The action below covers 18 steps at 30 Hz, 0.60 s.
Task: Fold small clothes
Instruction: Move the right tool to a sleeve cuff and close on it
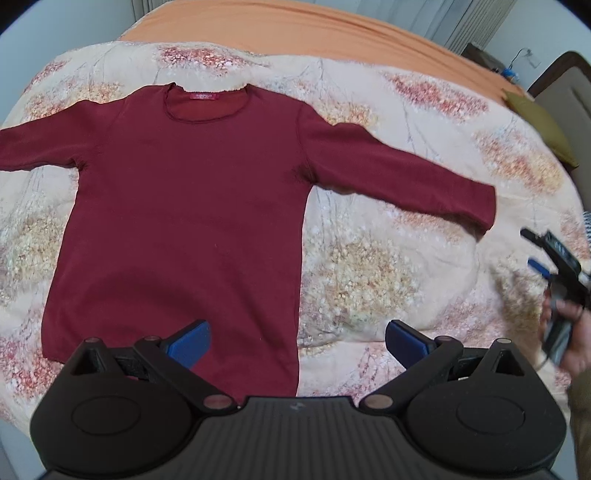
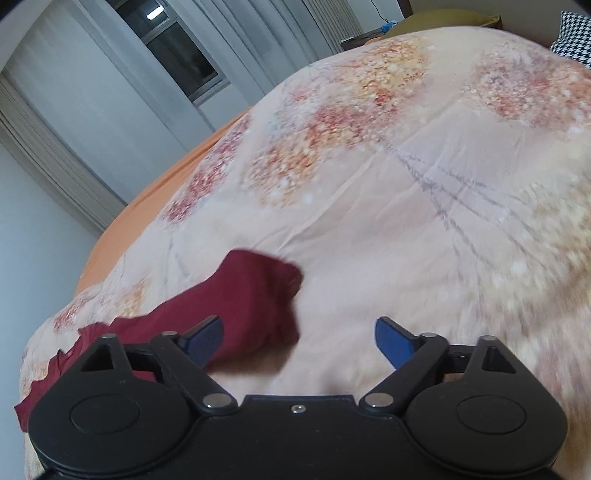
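A dark red long-sleeved top (image 1: 192, 206) lies flat and face up on the floral quilt (image 1: 369, 266), neck away from me, both sleeves spread out. My left gripper (image 1: 297, 341) is open and empty, hovering over the hem near its right corner. My right gripper (image 2: 299, 338) is open and empty, low over the quilt beside the cuff of the right sleeve (image 2: 255, 295). It also shows in the left wrist view (image 1: 535, 251), held in a hand at the far right, just past the cuff (image 1: 484, 206).
An orange sheet (image 1: 295, 26) covers the far side of the bed. An olive pillow (image 1: 539, 122) and a headboard are at the right. Curtains and a window (image 2: 177, 48) stand beyond the bed. A houndstooth fabric (image 2: 572, 33) lies at the top right.
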{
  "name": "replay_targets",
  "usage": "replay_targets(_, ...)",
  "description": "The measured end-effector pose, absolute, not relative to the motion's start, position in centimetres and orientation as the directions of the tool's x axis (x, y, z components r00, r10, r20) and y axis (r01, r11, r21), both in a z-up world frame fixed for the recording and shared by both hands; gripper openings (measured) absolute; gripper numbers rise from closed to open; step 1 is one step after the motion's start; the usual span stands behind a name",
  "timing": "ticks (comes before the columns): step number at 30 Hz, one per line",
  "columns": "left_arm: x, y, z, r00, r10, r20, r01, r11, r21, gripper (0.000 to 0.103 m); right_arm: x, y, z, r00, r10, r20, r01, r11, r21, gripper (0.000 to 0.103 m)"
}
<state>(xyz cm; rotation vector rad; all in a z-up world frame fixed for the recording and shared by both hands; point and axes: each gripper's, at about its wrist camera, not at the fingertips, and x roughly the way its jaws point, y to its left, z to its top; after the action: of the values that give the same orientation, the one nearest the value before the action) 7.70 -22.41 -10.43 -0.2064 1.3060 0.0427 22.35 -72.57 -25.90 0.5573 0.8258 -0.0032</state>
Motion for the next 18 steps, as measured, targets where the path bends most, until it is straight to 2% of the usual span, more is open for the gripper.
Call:
replay_targets(3, 8.1, -23.2, -11.1, 0.239, -0.070, -0.969, -0.164, 0.980, -0.111, 0.103, 24.8, -73.7, -28.0, 0.703, 0.266, -0.660, 0.186, 0.827, 0.531, 0.073)
replay_targets(5, 8.2, -23.7, -11.5, 0.224, -0.057, -0.973, -0.169, 0.981, -0.096, 0.103, 26.4, -73.7, -29.3, 0.699, 0.315, -0.642, 0.159, 0.807, 0.569, 0.059)
replay_targets(7, 8.3, -24.2, -11.8, 0.215, -0.050, -0.975, -0.176, 0.980, -0.089, 0.103, 27.7, -73.4, -30.4, 0.682, 0.344, -0.646, 0.142, 0.804, 0.578, 0.050)
replay_targets(10, 8.4, -24.9, -12.2, 0.203, -0.051, -0.978, -0.178, 0.980, -0.088, 0.103, 29.2, -72.7, -31.8, 0.668, 0.377, -0.642, 0.129, 0.790, 0.599, 0.048)
replay_targets(13, 8.3, -25.6, -12.3, 0.190, -0.048, -0.981, -0.169, 0.982, -0.081, 0.103, 30.5, -72.5, -32.8, 0.664, 0.420, -0.619, 0.113, 0.762, 0.638, 0.037)
replay_targets(15, 8.3, -25.9, -12.6, 0.179, -0.049, -0.983, -0.162, 0.984, -0.079, 0.103, 31.2, -72.3, -33.5, 0.652, 0.444, -0.615, 0.112, 0.746, 0.657, 0.021)
replay_targets(16, 8.3, -26.0, -12.7, 0.172, -0.048, -0.984, -0.160, 0.984, -0.076, 0.103, 31.4, -72.4, -33.8, 0.647, 0.454, -0.613, 0.115, 0.737, 0.666, 0.005)
replay_targets(18, 8.5, -26.1, -13.0, 0.165, -0.050, -0.985, -0.162, 0.984, -0.077, 0.103, 31.4, -73.0, -33.8, 0.647, 0.474, -0.597, 0.123, 0.709, 0.695, 0.003)
